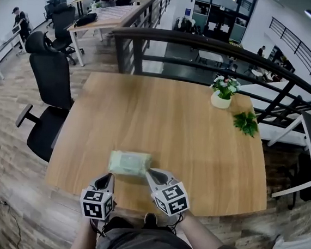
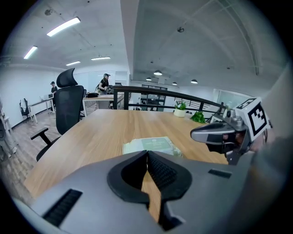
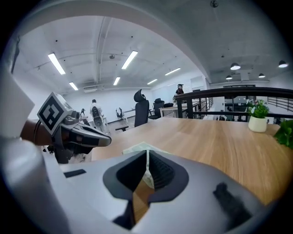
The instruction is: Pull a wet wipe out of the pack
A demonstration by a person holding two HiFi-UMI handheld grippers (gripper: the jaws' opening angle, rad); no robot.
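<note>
A pale green wet wipe pack point(image 1: 130, 163) lies flat on the wooden table point(image 1: 171, 128) near its front edge. In the left gripper view the pack point(image 2: 151, 146) sits just beyond the jaws. My left gripper point(image 1: 109, 178) is shut and empty, hovering just short of the pack's near left corner. My right gripper point(image 1: 151, 175) is also shut and empty, its tips close to the pack's right end. In the right gripper view the pack point(image 3: 137, 148) shows right ahead of the shut gripper point(image 3: 147, 157), with the left gripper point(image 3: 94, 135) at the left. The left gripper point(image 2: 147, 157) sees the right gripper point(image 2: 206, 133) at its right.
A small white pot of flowers point(image 1: 222, 92) and a loose green sprig point(image 1: 246, 123) stand at the table's far right. A black office chair point(image 1: 46, 94) is left of the table. A dark railing point(image 1: 217, 56) runs behind it.
</note>
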